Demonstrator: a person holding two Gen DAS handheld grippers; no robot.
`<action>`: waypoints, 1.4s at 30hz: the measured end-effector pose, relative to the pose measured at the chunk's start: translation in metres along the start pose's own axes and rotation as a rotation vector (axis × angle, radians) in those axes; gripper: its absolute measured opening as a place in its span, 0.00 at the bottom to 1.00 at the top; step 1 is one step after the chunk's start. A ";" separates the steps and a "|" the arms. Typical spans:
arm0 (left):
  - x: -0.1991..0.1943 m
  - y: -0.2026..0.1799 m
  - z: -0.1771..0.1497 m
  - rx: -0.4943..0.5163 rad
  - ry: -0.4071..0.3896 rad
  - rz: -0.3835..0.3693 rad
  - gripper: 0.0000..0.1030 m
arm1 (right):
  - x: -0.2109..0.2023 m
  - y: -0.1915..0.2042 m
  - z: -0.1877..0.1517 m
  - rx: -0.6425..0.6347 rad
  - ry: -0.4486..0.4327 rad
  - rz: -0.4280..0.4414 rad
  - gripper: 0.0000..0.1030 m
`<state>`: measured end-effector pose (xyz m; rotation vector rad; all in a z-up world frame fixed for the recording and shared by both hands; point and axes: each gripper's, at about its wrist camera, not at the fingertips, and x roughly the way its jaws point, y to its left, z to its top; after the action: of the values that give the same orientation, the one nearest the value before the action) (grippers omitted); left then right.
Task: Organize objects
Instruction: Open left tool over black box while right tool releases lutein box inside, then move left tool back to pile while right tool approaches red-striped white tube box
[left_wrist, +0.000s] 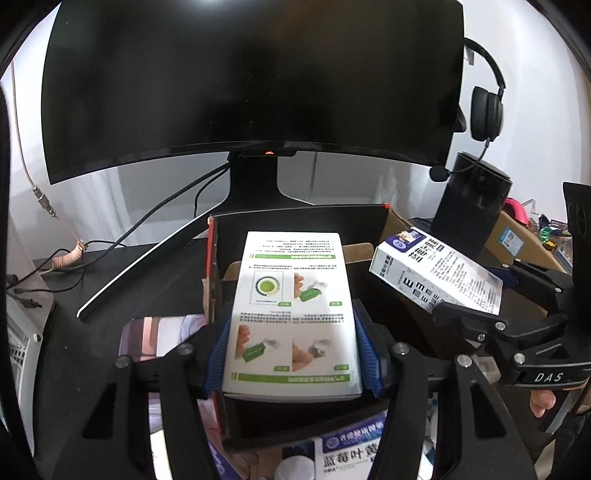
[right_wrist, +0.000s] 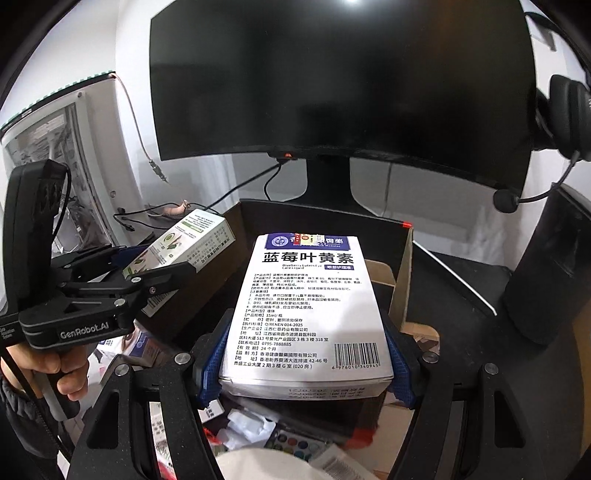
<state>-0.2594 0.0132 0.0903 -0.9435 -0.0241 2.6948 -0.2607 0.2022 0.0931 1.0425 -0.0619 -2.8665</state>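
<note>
Boxes (left_wrist: 293, 314) clamped, both claws (left_wrist: 293, 354).

I see a white box with green instruction pictures (left_wrist: 291, 317) clamped flat between blue pads above an open black-walled cardboard box (left_wrist: 295, 218), and beside it to the right a white-and-blue eye-care box (right_wrist: 310, 310), printed side up, likewise clamped over that same box.

- Two black two-finger grippers with blue pads: left gripper (left_wrist: 293, 350), right gripper (right_wrist: 306, 354)
- Two white cardboard cartons: green-printed carton (left_wrist: 291, 314), blue-printed carton (right_wrist: 310, 302)
- One open dark cardboard box (left_wrist: 295, 218)
- One black curved monitor (left_wrist: 251, 81), far
- One black headset (left_wrist: 485, 114), far right
</note>
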 end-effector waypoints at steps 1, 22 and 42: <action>0.002 0.001 0.001 -0.001 0.004 0.000 0.56 | 0.003 0.000 0.001 0.004 0.004 -0.001 0.69; -0.020 -0.006 -0.007 0.009 -0.028 -0.032 1.00 | -0.030 -0.009 -0.002 -0.003 -0.093 -0.009 0.99; -0.110 0.003 -0.099 0.044 -0.047 0.043 1.00 | -0.115 -0.007 -0.109 -0.015 -0.156 0.020 0.99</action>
<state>-0.1180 -0.0270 0.0793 -0.8781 0.0456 2.7444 -0.1037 0.2194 0.0824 0.8092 -0.0619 -2.9194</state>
